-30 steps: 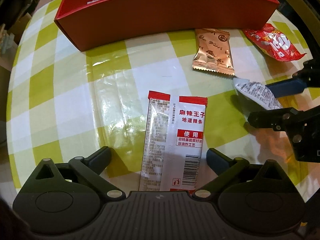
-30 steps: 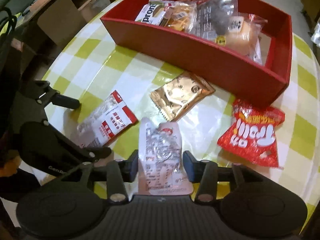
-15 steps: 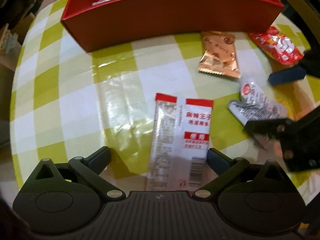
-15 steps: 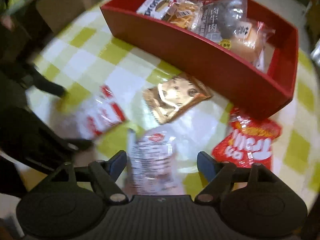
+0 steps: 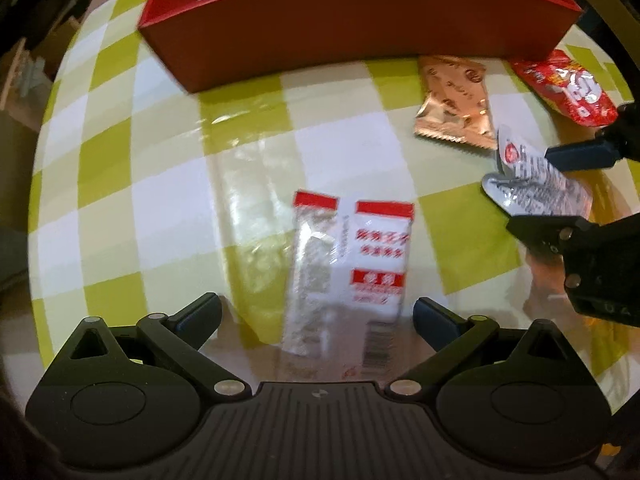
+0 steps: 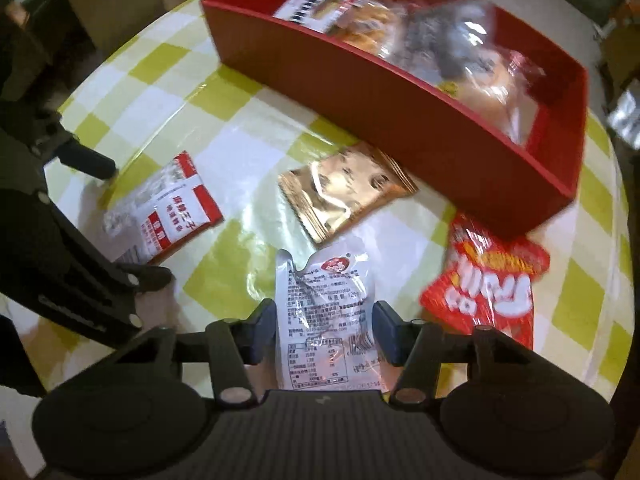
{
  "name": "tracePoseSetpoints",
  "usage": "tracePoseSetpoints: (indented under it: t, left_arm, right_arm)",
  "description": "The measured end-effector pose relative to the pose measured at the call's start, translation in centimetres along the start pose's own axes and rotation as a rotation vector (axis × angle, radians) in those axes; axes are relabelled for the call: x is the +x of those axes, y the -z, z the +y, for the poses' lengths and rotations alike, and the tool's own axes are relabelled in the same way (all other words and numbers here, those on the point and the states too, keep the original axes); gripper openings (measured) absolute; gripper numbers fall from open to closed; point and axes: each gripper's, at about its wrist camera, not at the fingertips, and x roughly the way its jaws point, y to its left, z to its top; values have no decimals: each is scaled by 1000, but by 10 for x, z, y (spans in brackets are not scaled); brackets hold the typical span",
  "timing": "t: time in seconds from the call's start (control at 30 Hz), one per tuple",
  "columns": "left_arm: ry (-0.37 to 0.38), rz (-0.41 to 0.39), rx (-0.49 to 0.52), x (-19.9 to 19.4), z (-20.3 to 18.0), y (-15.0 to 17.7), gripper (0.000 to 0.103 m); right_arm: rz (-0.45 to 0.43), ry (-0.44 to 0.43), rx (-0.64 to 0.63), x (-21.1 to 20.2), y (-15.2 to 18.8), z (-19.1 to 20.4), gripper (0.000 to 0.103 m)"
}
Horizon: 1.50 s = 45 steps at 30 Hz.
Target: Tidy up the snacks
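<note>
A red box at the back of the table holds several snack packets. My left gripper is open, its fingers either side of a red-and-white spicy strip packet that lies on the cloth. My right gripper has its pads against both sides of a silver-white pouch. A gold packet and a red snack bag lie near the box.
The round table has a green-and-white checked cloth. Cardboard boxes and clutter stand beyond the table's far edge.
My right gripper was shut on the pouch, opened wide half a second ago, and has closed in on it again. The left gripper stayed open and drew back slightly from the strip packet.
</note>
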Motion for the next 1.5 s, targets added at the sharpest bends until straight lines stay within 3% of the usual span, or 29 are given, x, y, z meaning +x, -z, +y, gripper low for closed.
tracePoseSetpoints:
  t: [0.1, 0.13, 0.2, 0.27, 0.4, 0.53, 0.7, 0.87, 1.3, 1.37, 1.5]
  left_arm:
    - [-12, 1, -2, -2, -4, -3, 102]
    - [7, 8, -18, -2, -2, -2, 97]
    - [25, 0, -47, -8, 2, -3, 85]
    - [38, -11, -45, -15, 2, -2, 63]
    - [6, -12, -30, -18, -3, -4, 63]
    - [11, -15, -45, -16, 3, -4, 70]
    - [33, -11, -70, -15, 11, -5, 63]
    - [-3, -27, -62, -16, 4, -1, 55]
    - [-12, -136, -116, -51, 10, -23, 54]
    - [-19, -145, -114, -53, 8, -26, 54]
    - [-6, -157, -117, -59, 6, -30, 54]
  right_arm:
    - [-2, 2, -4, -4, 5, -1, 59]
    - [-4, -4, 2, -5, 4, -3, 58]
    - [-17, -13, 18, -12, 3, -7, 55]
    - [-35, -6, 34, -17, 1, -11, 54]
    - [-32, -6, 44, -19, 7, -13, 54]
    - [-29, -9, 44, -20, 9, -14, 54]
    - [-59, -23, 51, -27, 4, -15, 54]
    - [-78, -28, 57, -33, 4, -17, 54]
    - [-153, -24, 104, -57, -6, -28, 54]
    - [-161, -28, 113, -60, -8, -30, 48]
    - [-189, -44, 137, -71, -9, -34, 46]
